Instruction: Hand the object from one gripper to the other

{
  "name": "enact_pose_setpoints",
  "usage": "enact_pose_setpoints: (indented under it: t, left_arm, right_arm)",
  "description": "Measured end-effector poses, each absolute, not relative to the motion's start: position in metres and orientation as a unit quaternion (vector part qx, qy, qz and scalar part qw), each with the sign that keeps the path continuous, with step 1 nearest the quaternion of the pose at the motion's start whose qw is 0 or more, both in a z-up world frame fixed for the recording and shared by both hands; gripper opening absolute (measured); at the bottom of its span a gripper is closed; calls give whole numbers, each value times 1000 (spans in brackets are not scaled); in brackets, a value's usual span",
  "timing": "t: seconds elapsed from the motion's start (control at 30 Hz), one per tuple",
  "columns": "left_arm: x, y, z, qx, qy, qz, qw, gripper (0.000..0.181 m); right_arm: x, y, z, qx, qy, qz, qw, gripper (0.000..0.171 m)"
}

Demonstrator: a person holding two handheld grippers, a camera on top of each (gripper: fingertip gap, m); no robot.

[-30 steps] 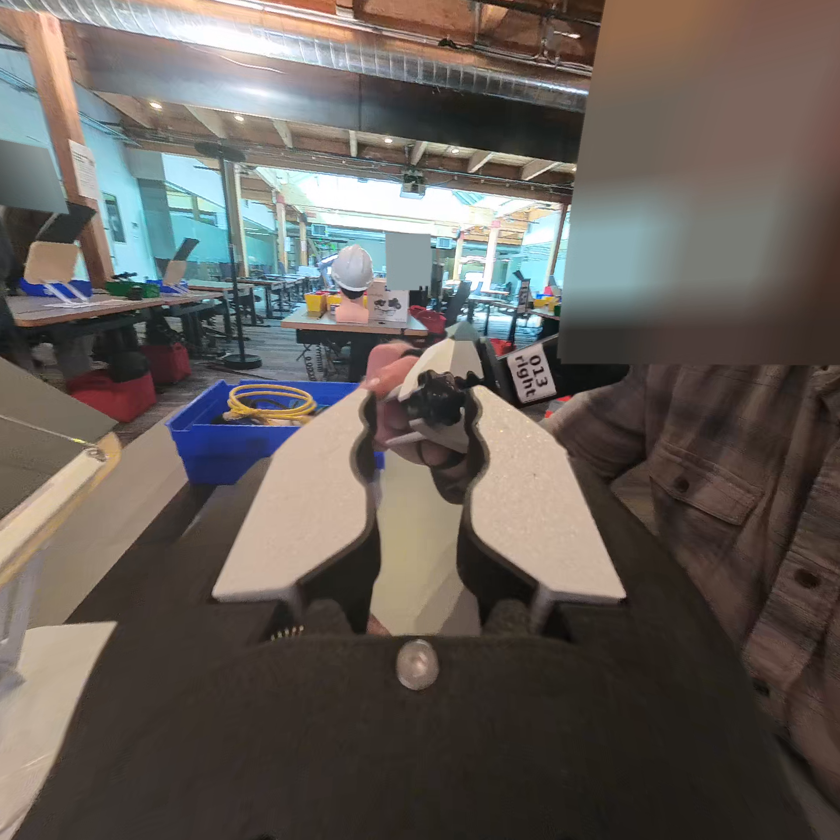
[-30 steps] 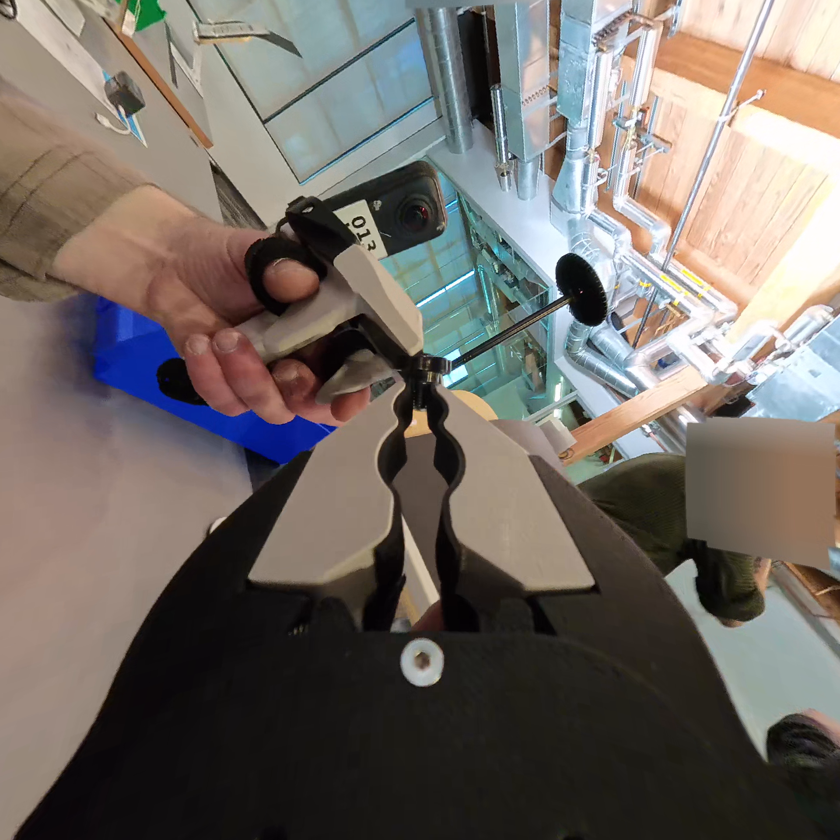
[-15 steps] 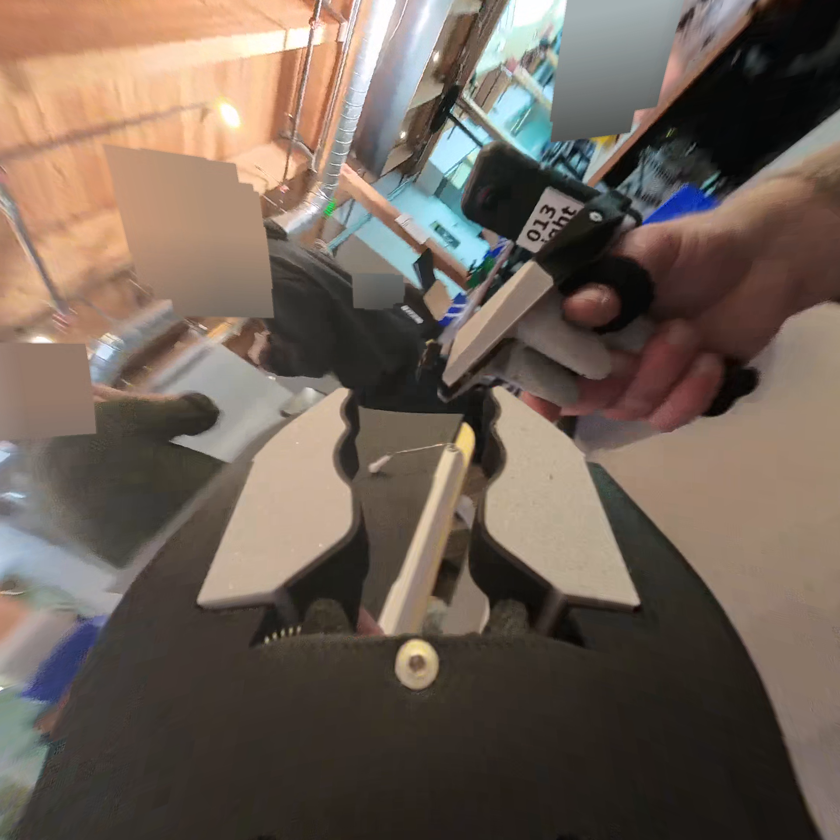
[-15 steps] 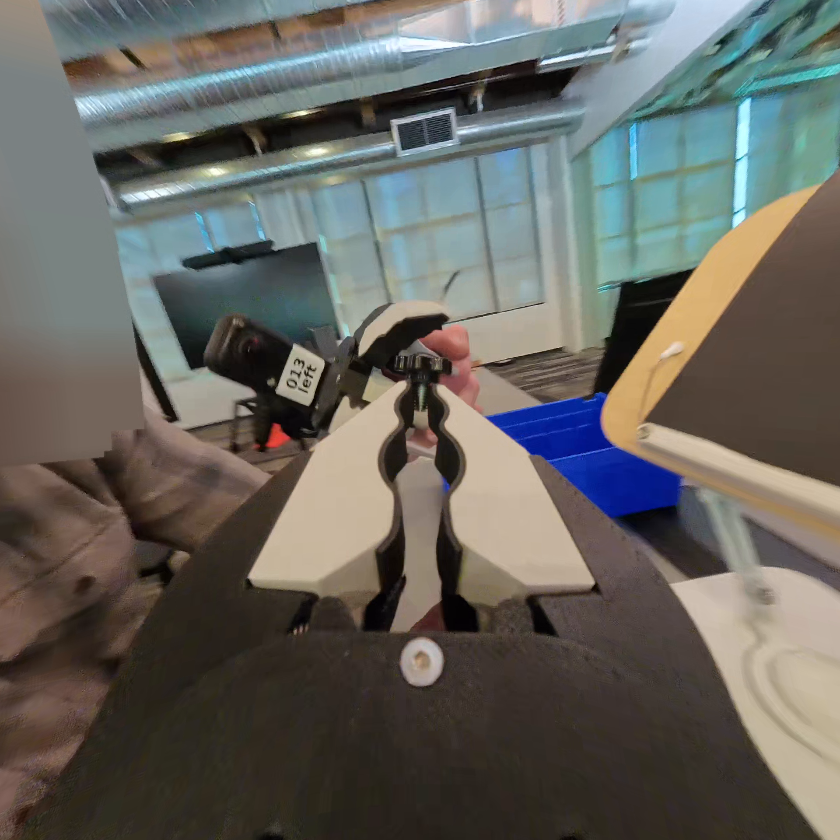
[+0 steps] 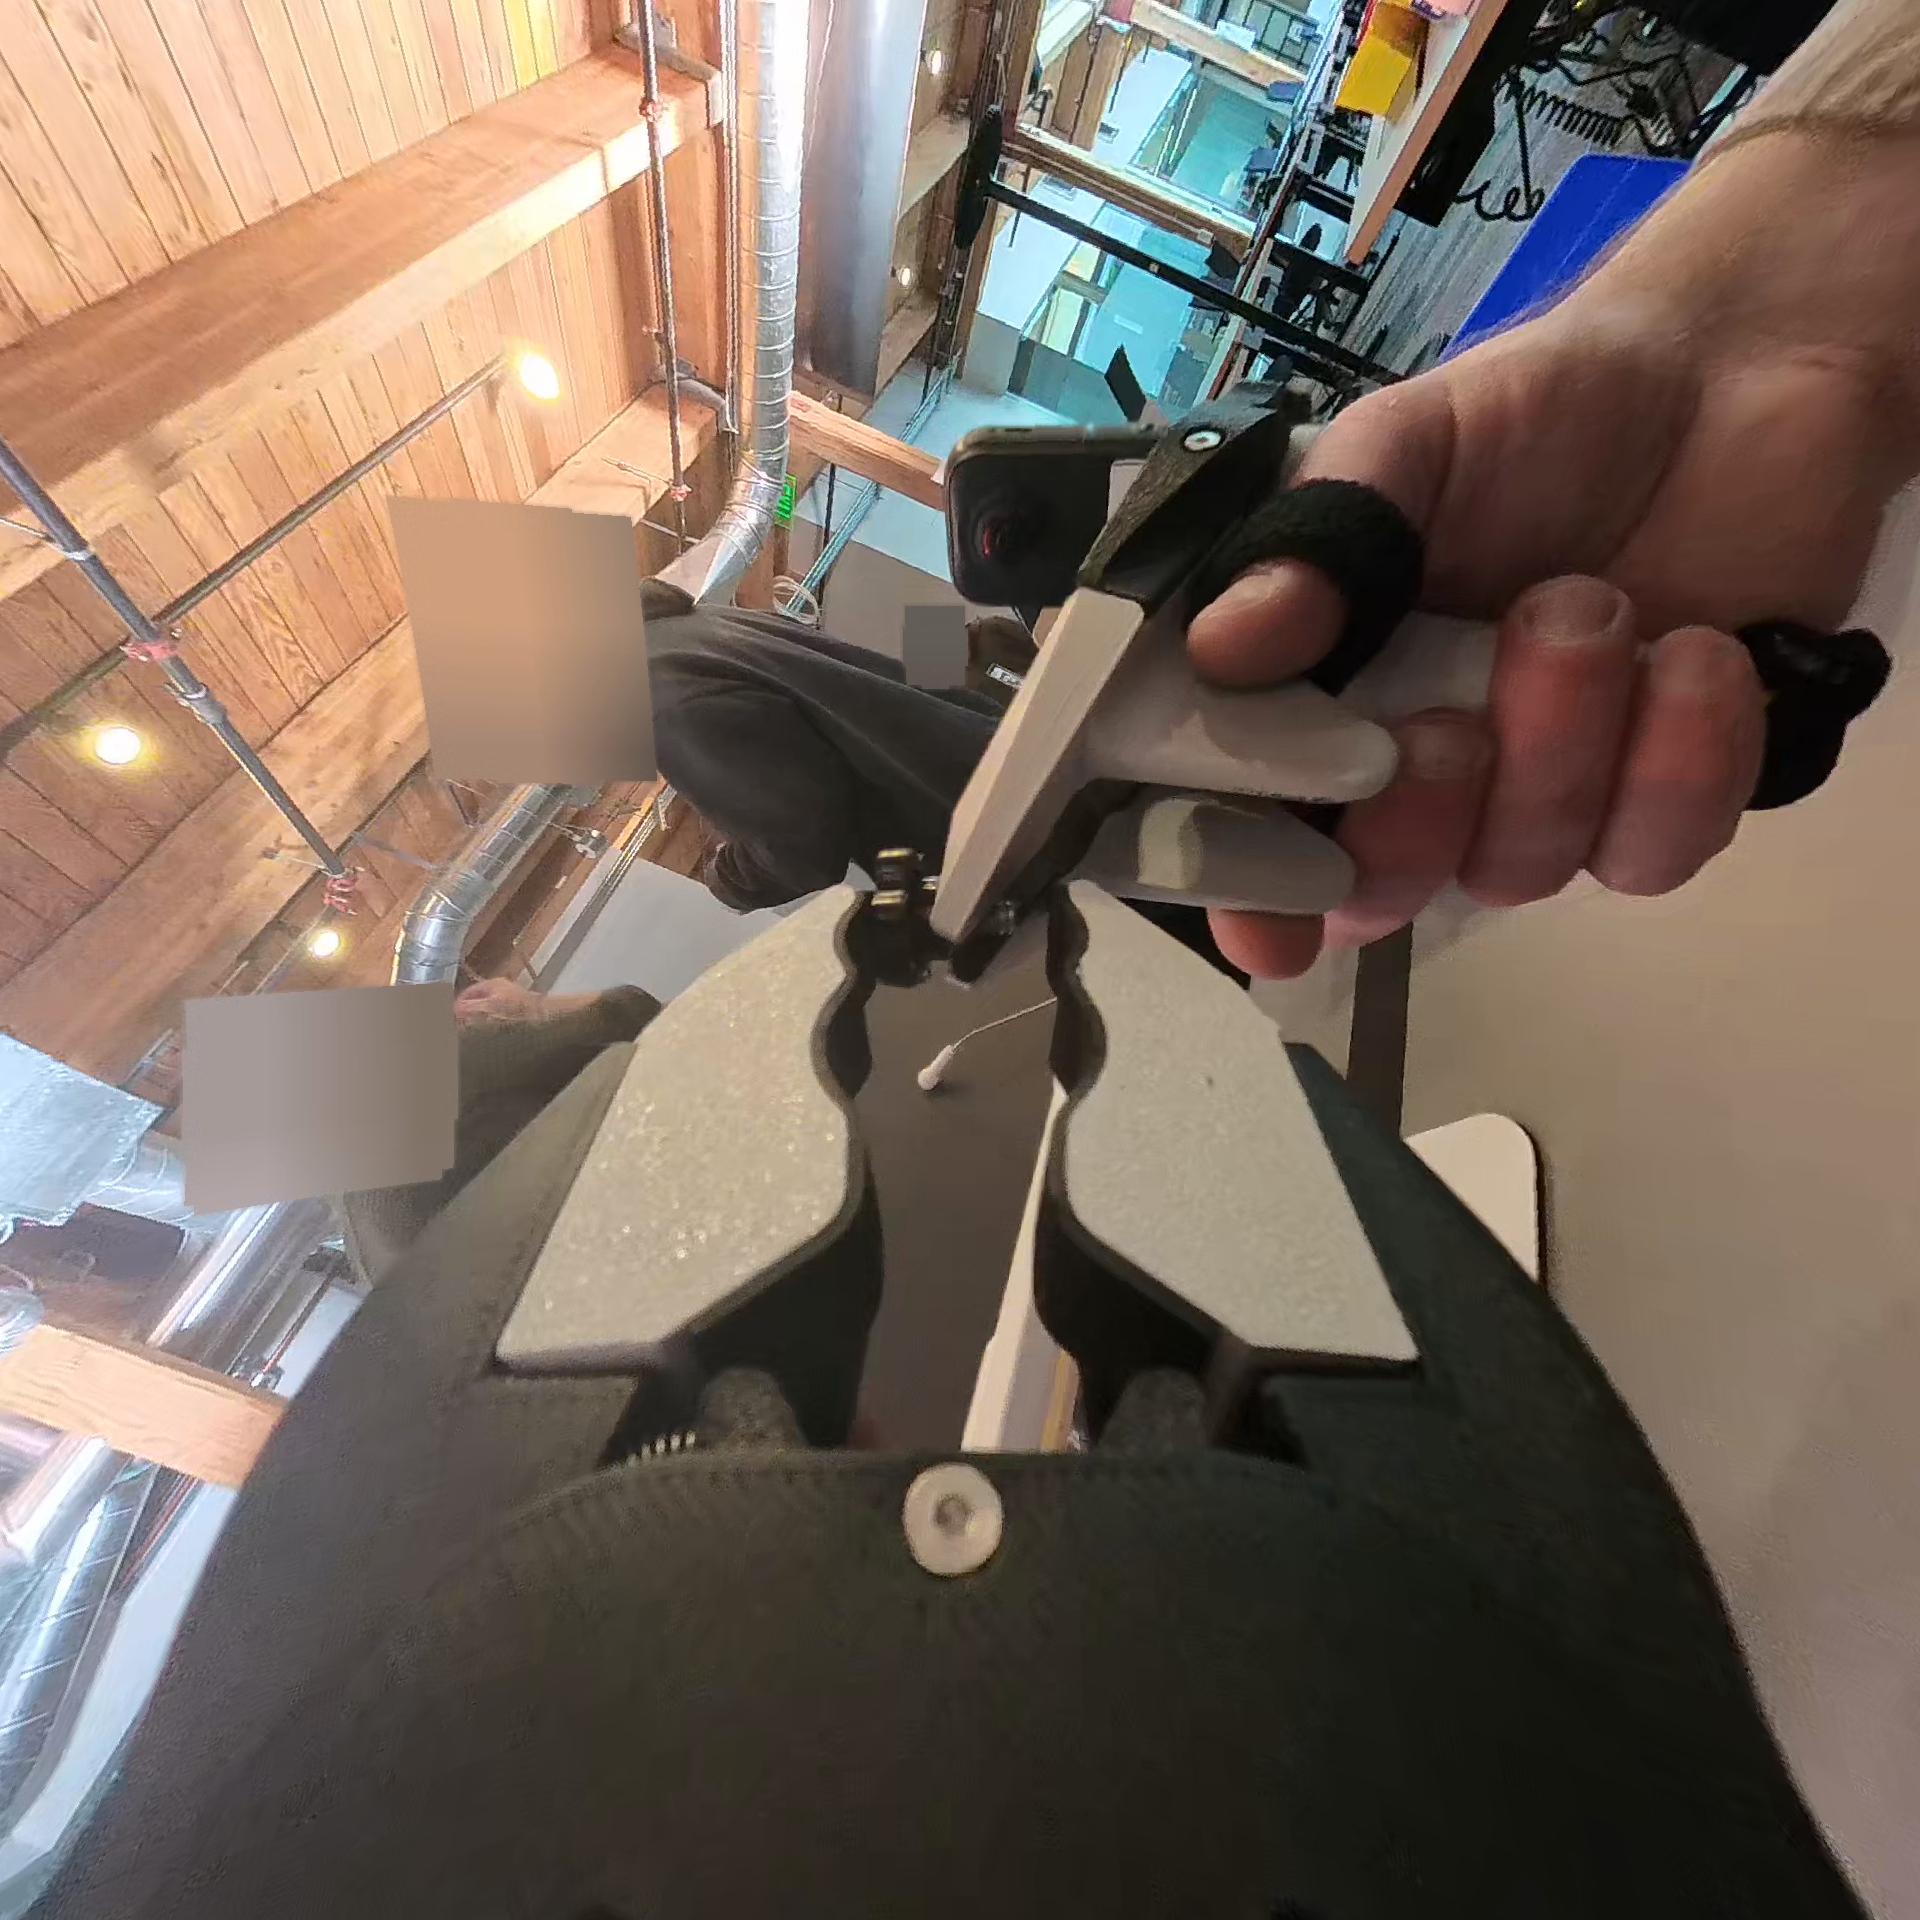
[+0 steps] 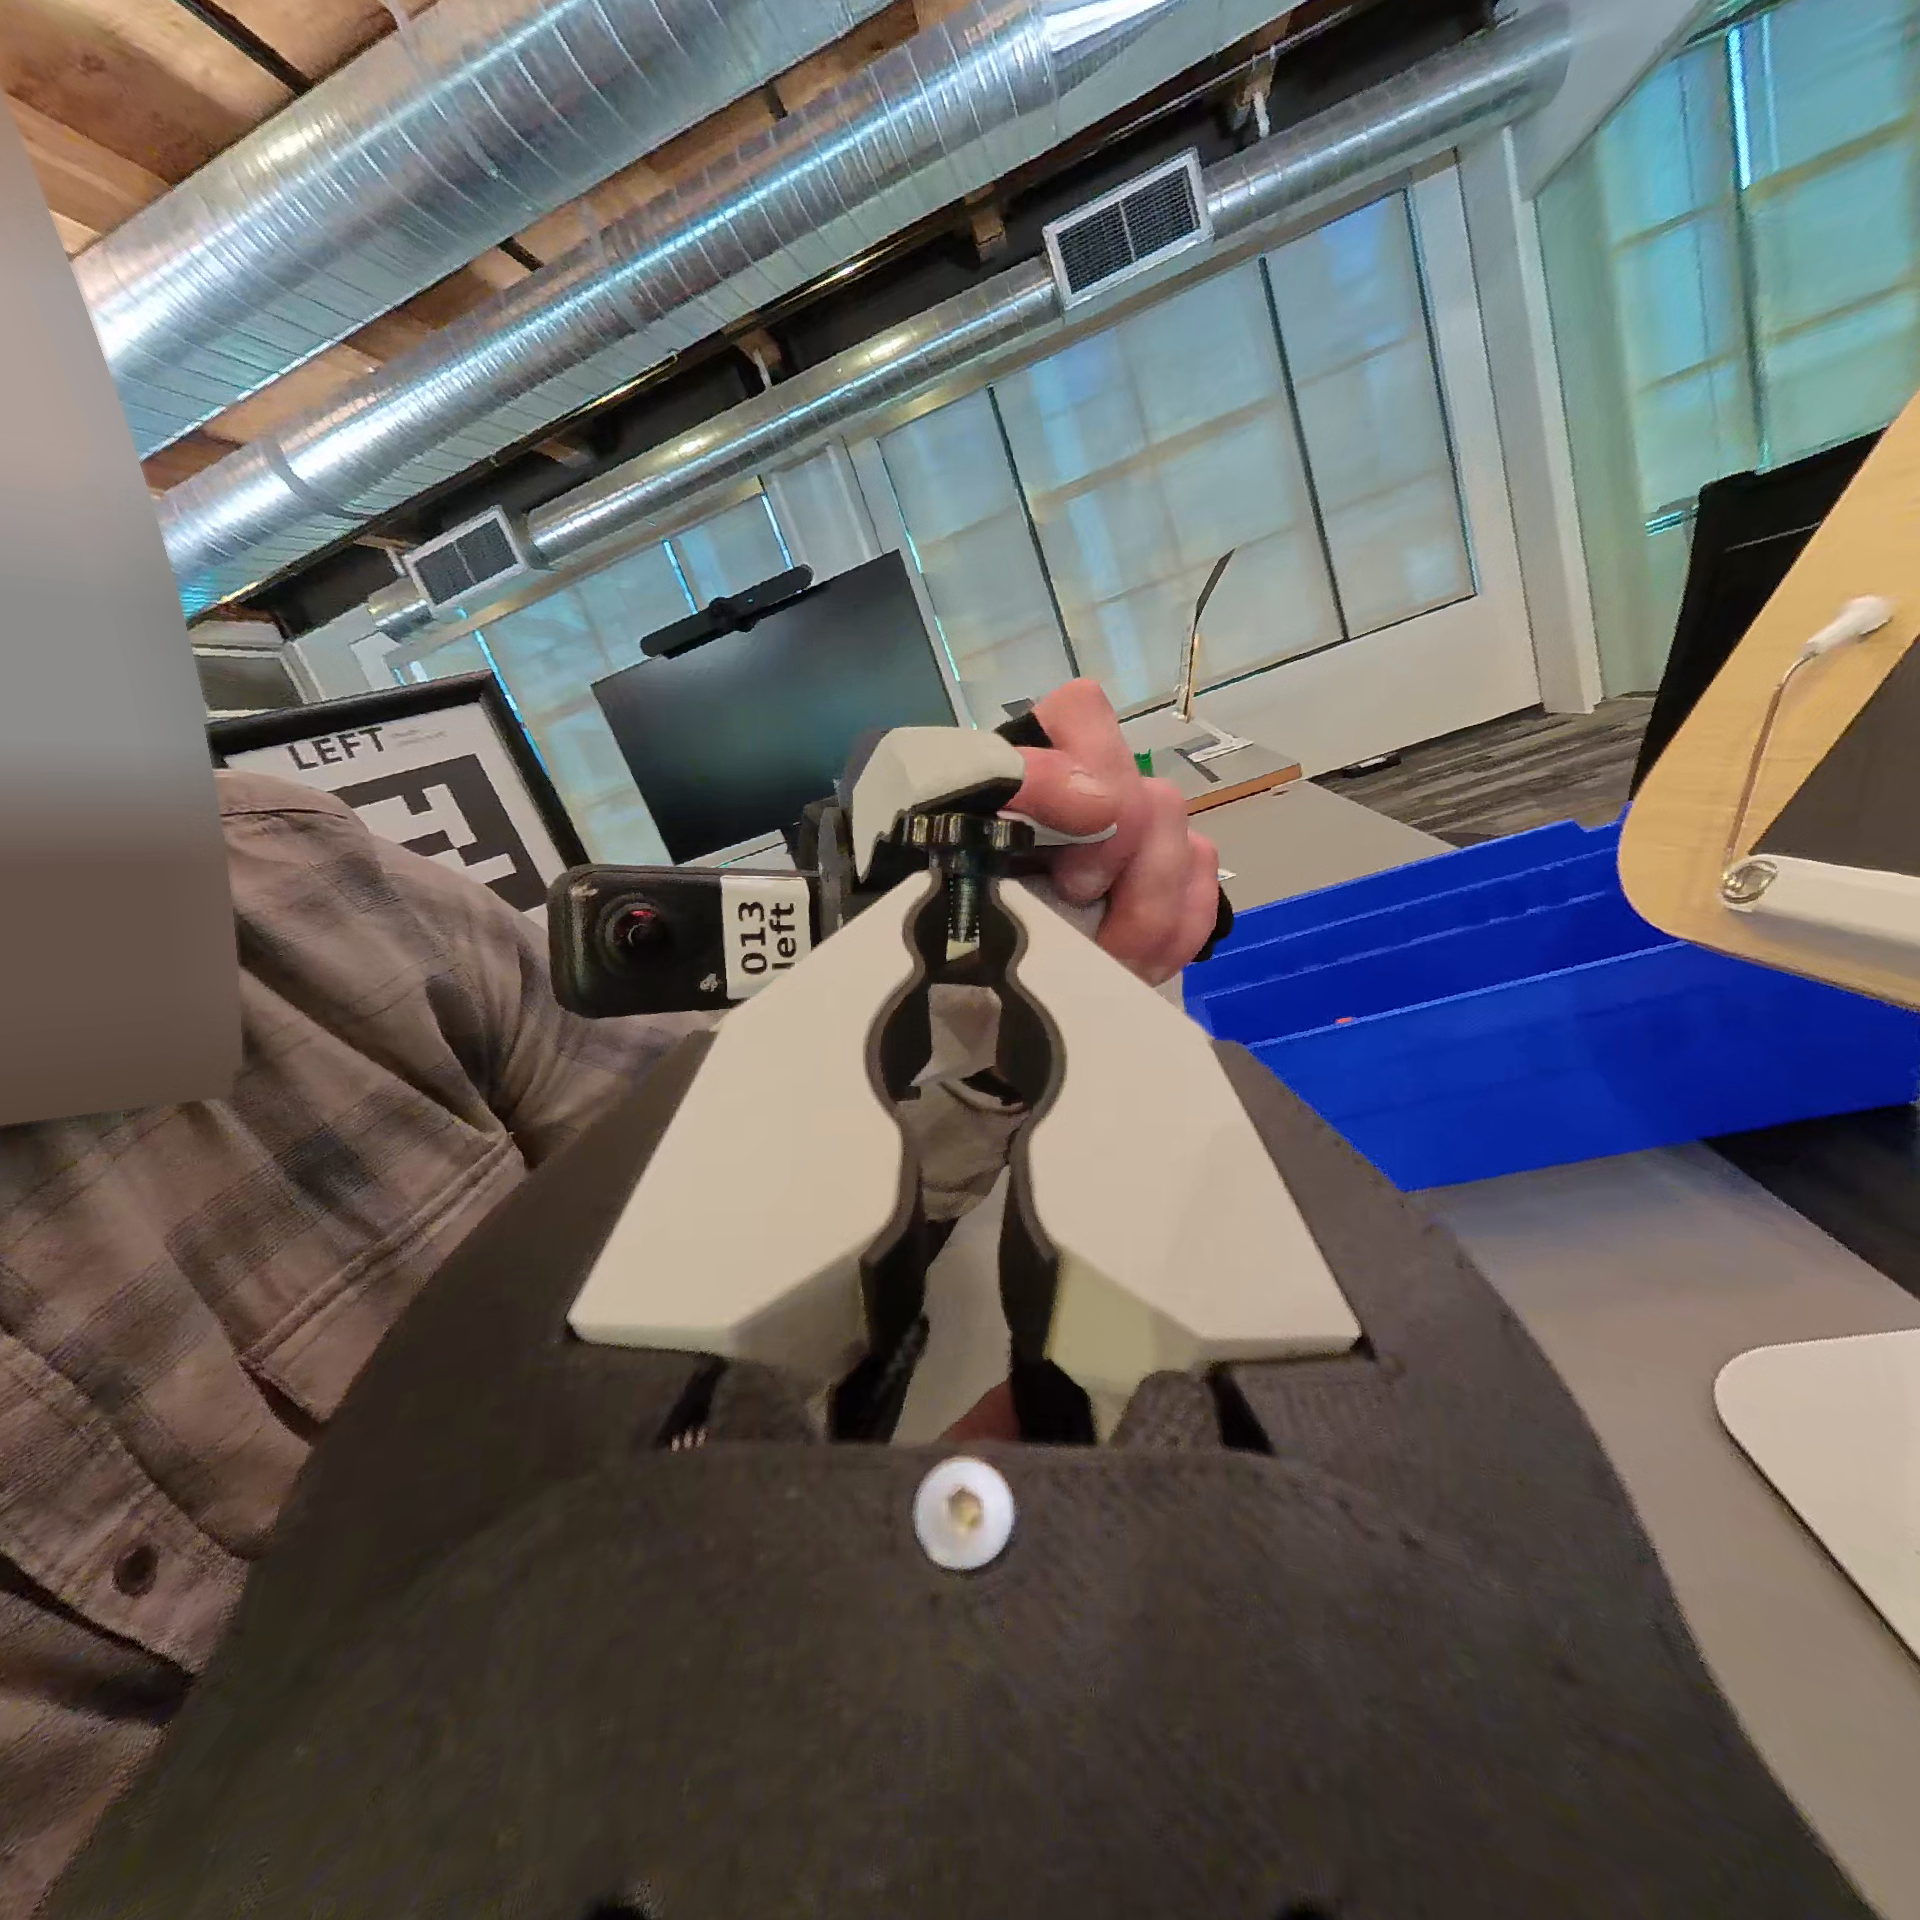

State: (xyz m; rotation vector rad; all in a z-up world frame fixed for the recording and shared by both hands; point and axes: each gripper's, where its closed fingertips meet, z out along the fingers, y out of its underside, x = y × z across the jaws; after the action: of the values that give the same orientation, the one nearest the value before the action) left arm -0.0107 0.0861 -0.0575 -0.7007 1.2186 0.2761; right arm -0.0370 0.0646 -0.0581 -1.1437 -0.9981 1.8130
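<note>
The small black knob with a shiny metal screw stem [image 6: 961, 868] sits near the middle of the right wrist view. The right gripper [image 6: 961, 930] has smooth white plastic fingers with wavy black rubber edges, and they are pinching the threaded stem. The bumpy round knob head pokes out past the tips. The left gripper [image 5: 961, 940], in the middle of the left wrist view, has rough, sparkly grey fingers spread wide apart. The knob [image 5: 896, 920] sits right by the tip of its left finger, but I cannot tell if they touch.

Half a second ago the knob was not between the left fingers; now the right gripper has brought it up to their tips.

A blue plastic bin [image 6: 1538, 987] sits on the grey counter [image 6: 1621, 1340] at the right of the right wrist view.
</note>
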Motion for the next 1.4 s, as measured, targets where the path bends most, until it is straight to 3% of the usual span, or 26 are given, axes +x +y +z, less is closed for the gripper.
enact_pose_setpoints:
  t: [0.63, 1.0, 1.4]
  left_arm:
    - [-14, 90, -64, -325, 567, 144, 743, 27]
    - [-16, 99, -75, -314, 581, 206, 722, 24]
    - [-14, 108, -90, -330, 590, 211, 706, 24]
  right_arm:
    - [-38, 69, -66, -473, -414, 668, 397, 7]
    - [-35, 79, -81, -526, -464, 578, 418, 4]
    - [-29, 97, -97, -570, -498, 476, 447, 20]
